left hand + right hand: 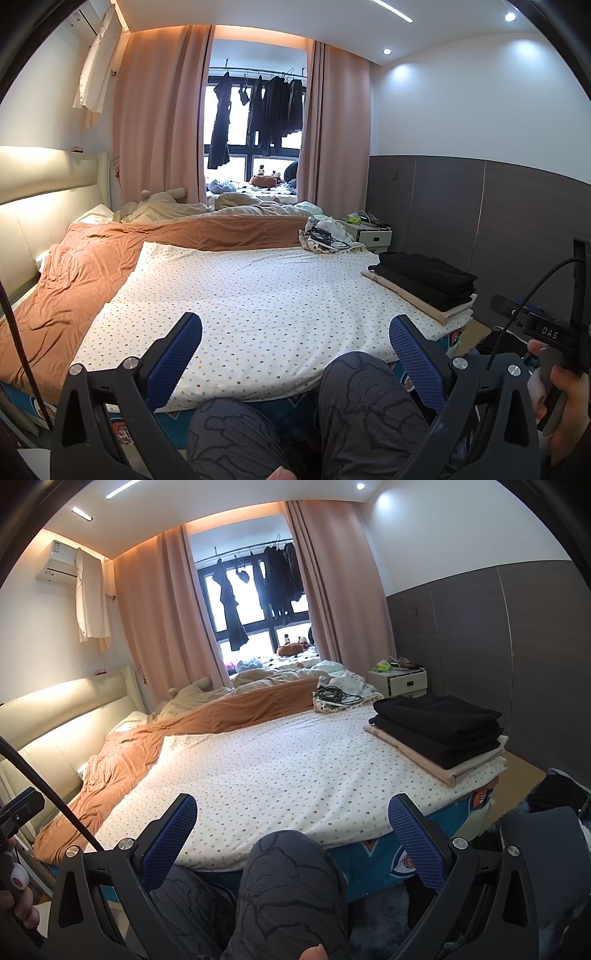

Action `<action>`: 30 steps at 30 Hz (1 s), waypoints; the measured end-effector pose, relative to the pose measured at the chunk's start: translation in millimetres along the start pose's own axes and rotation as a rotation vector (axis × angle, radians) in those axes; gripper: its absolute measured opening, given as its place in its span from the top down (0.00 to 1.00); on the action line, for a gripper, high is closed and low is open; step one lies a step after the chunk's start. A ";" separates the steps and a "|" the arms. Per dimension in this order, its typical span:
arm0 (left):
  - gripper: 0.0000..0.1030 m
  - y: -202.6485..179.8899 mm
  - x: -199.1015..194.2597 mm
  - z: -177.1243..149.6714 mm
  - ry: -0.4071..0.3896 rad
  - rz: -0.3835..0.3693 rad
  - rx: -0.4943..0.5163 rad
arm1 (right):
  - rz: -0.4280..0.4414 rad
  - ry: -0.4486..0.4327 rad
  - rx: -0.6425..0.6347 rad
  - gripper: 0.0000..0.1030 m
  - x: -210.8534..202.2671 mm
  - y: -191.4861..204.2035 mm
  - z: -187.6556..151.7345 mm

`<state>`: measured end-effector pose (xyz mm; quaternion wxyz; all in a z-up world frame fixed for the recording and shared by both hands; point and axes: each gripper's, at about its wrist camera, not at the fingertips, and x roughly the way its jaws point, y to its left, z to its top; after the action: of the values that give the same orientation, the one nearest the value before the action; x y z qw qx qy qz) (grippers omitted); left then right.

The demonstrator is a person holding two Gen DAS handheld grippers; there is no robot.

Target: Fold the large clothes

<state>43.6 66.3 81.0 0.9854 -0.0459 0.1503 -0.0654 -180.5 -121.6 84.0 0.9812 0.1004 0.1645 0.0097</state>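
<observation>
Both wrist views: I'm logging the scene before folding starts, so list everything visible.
Dotted sheet: one, white, spread over the bed.
Quilt: one, orange, bunched along the bed's left and far side.
Folded stack: one, black on beige, bed's right corner.
Cables: one tangle, black, on cloth at the far end.
Nightstand: one, white, right of bed.
Curtains: pink, flanking the window.
Hanging clothes: several, dark, at the window.
Knees: grey trousers, foreground.
Left hand-held gripper: open.
Right hand-held gripper: open.

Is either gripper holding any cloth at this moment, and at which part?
Nothing is held. The left gripper and right gripper are both open, above the person's knees, before the spotted sheet.
</observation>
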 end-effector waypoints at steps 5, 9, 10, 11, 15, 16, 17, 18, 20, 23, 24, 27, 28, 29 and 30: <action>0.00 -0.2 -0.2 0.0 0.000 -0.002 -0.001 | -0.003 0.001 0.000 0.00 -0.5 -0.1 -0.1; 0.00 -0.6 -0.3 -0.1 0.000 -0.003 -0.001 | -0.004 0.003 0.004 0.00 -1.5 -2.3 0.6; 0.00 -0.7 -0.5 -0.1 0.001 -0.003 -0.002 | -0.003 0.004 0.004 0.00 -1.1 -3.3 0.5; 0.00 -0.5 -0.3 -0.1 0.000 -0.004 -0.002 | -0.004 0.002 0.004 0.00 -1.9 -3.1 0.7; 0.00 -0.5 -0.3 -0.1 0.000 -0.005 -0.002 | -0.002 -0.002 0.001 0.00 -3.8 -3.3 2.1; 0.00 -0.8 -0.4 -0.3 0.001 -0.006 -0.003 | -0.002 -0.003 0.001 0.00 -3.9 -3.7 1.6; 0.00 -1.4 -0.4 -1.0 0.001 -0.006 -0.002 | -0.004 -0.003 0.000 0.00 -3.8 -4.2 1.0; 0.00 -1.9 -0.4 -1.4 0.002 -0.006 -0.001 | -0.005 -0.002 -0.001 0.00 -3.5 -5.3 0.9; 0.00 -2.1 -0.6 -2.3 0.005 -0.007 0.000 | -0.004 0.001 -0.001 0.00 -3.1 -5.6 0.1; 0.00 -1.5 -1.8 -4.6 0.003 -0.007 -0.003 | -0.007 0.006 -0.006 0.00 -2.4 -3.8 -0.2; 0.00 -1.4 -2.7 -4.9 0.003 -0.007 -0.006 | -0.007 0.005 -0.007 0.00 -2.8 -2.8 0.0; 0.00 -1.6 -4.5 -6.6 0.002 -0.005 -0.009 | -0.009 -0.001 -0.014 0.00 -5.5 -1.5 0.8; 0.00 -1.2 -4.8 -6.9 0.003 -0.005 -0.009 | -0.011 -0.003 -0.015 0.00 -6.1 -1.4 0.7; 0.00 -1.2 -5.1 -6.9 0.005 -0.005 -0.008 | -0.017 -0.007 -0.019 0.00 -7.8 -0.8 1.1; 0.00 -1.5 -6.1 -7.0 0.005 -0.005 -0.006 | -0.020 -0.010 -0.021 0.00 -8.3 -2.1 0.6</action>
<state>35.5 65.2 76.3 0.9847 -0.0491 0.1530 -0.0676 -188.3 -124.2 86.8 0.9831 0.0882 0.1606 0.0011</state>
